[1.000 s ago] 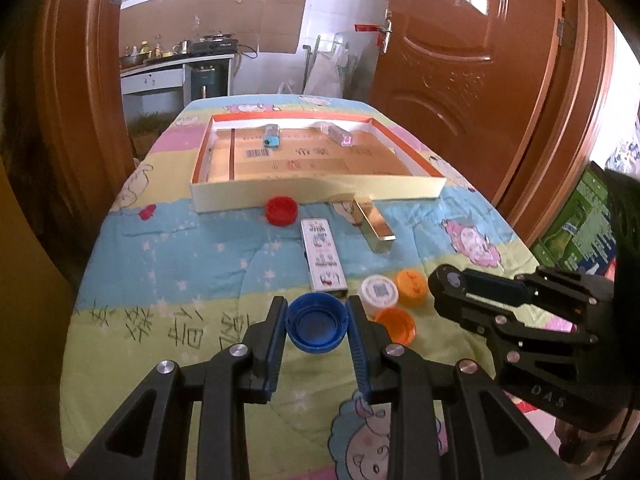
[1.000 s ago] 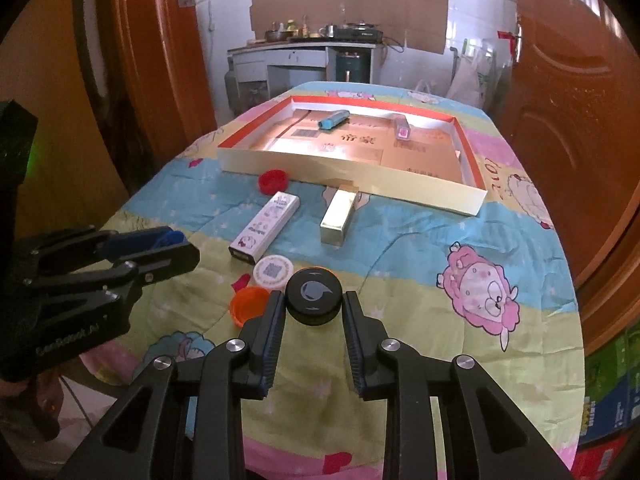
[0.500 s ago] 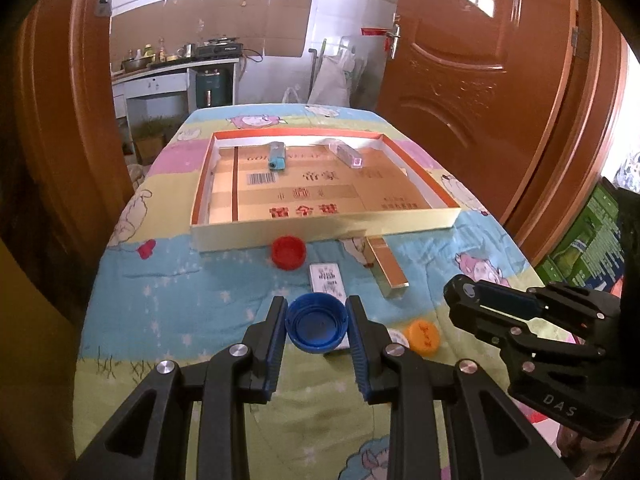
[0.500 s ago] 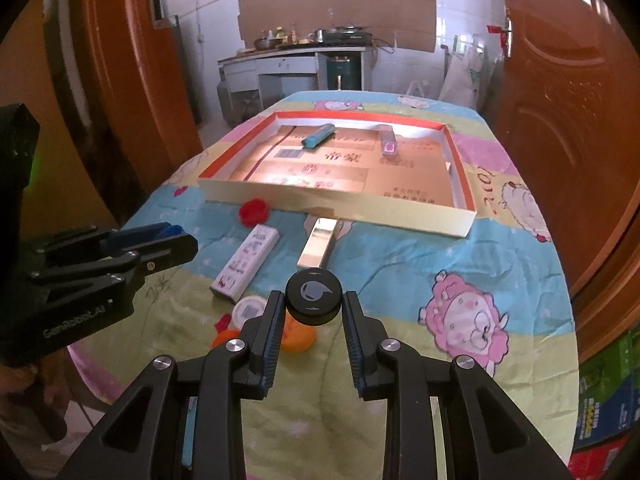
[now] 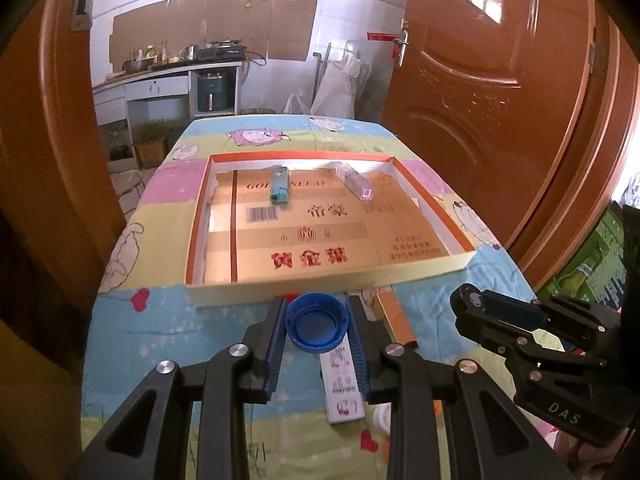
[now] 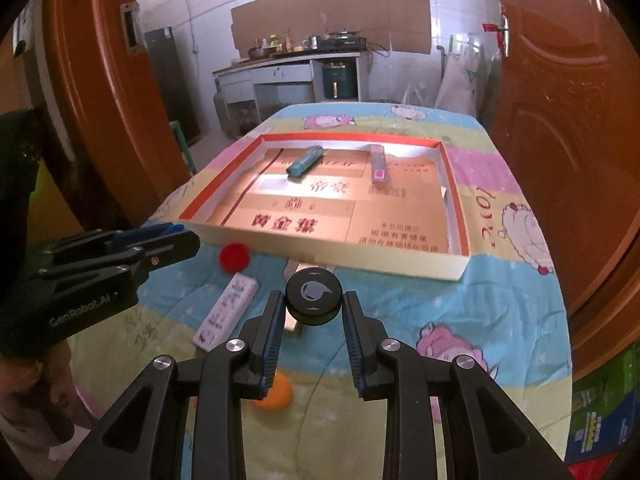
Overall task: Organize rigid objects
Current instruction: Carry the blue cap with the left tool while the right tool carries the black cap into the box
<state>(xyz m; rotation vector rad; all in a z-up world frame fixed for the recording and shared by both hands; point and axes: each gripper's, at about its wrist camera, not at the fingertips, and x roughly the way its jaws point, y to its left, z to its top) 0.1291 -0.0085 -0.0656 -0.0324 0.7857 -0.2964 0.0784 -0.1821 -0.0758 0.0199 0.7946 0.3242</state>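
My left gripper (image 5: pixel 316 326) is shut on a blue bottle cap (image 5: pixel 316 325), held above the table just before the near wall of the shallow cardboard tray (image 5: pixel 320 286). My right gripper (image 6: pixel 314 300) is shut on a black round cap (image 6: pixel 314 296), also raised in front of the tray (image 6: pixel 360 256). Inside the tray lie a teal lighter (image 5: pixel 279 185) and a pink-ended lighter (image 5: pixel 356 182). On the quilt in front lie a white flat box (image 5: pixel 340 380), a gold box (image 5: pixel 396 318), a red cap (image 6: pixel 234 257) and an orange cap (image 6: pixel 276 394).
The table has a cartoon quilt (image 6: pixel 512 304). Orange wooden doors stand on both sides (image 5: pixel 500 92). A kitchen counter (image 5: pixel 168 76) is beyond the table's far end. Each gripper shows in the other's view, the right one (image 5: pixel 532 336) and the left one (image 6: pixel 104 256).
Both grippers have risen and moved forward toward the tray with their caps still held. The loose caps and boxes on the quilt have slipped below and behind the fingers.
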